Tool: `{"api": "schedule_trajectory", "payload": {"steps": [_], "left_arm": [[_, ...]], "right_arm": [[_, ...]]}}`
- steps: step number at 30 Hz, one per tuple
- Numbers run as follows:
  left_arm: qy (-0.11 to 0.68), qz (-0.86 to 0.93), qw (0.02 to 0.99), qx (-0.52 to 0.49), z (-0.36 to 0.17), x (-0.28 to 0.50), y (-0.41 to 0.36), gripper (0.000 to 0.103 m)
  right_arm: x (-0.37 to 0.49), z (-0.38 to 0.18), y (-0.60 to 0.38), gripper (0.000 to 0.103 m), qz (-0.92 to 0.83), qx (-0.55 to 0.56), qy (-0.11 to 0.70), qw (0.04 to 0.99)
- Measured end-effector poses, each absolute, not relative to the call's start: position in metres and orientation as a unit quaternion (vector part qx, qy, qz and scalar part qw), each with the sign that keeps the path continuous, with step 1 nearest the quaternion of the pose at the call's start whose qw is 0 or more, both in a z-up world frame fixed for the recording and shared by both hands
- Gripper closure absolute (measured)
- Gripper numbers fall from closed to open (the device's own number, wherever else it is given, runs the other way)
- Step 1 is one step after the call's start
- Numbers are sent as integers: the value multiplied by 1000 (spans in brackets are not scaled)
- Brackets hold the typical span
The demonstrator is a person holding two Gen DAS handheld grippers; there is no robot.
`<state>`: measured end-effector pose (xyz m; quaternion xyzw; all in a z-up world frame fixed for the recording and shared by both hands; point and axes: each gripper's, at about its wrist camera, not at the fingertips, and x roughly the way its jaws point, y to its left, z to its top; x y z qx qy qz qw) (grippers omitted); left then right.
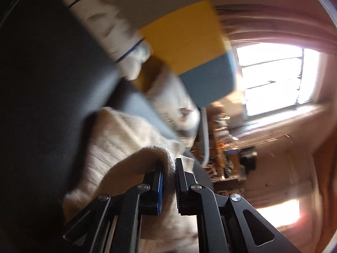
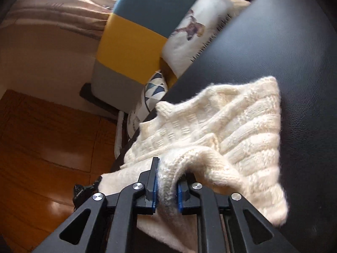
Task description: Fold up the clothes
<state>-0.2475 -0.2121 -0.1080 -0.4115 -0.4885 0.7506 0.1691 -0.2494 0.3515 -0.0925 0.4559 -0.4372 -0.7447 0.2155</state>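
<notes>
Left gripper (image 1: 169, 181) is clamped on a folded edge of the cream sweater (image 1: 118, 139); the knit fills the narrow gap between the two pads and rises above the fingertips as a rounded fold. Beyond the fold, the sweater spreads away to the far left across a dark leather surface (image 1: 48, 80). This view is tilted and motion-blurred, so fine detail is unclear. Farther off stands a chair (image 1: 189, 42) with yellow, teal and grey panels, with a white printed cushion (image 1: 177, 103) against it. A bright window (image 1: 276, 78) lies at far right.

Right gripper (image 2: 166, 181) is likewise clamped on the sweater (image 2: 221, 126): a thick rolled edge of knit is pinched between the blue pads (image 2: 154, 191). From that grip the sweater lies in loose folds on the leather surface (image 2: 284, 46), extending to the far right, with one corner pointing away and a near corner hanging at the right edge. To the left, wooden floor (image 2: 46, 147) is visible below the surface edge. The chair (image 2: 130, 48) stands at far left-centre, the printed cushion (image 2: 193, 42) leaning beside it, and a triangle-patterned cushion (image 2: 153, 90) sits lower, near the sweater's far edge.
</notes>
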Motion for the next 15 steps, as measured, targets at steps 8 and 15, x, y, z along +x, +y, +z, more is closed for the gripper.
{"api": "schedule_trajectory", "payload": {"steps": [8, 15], "left_arm": [[-524, 699, 183, -450, -137, -277, -217, 84], [-547, 705, 194, -409, -113, -259, -253, 56]], "right_arm": [[-262, -115, 371, 63, -672, 455, -534, 235], [-243, -76, 363, 18, -629, 444, -550, 323]]}}
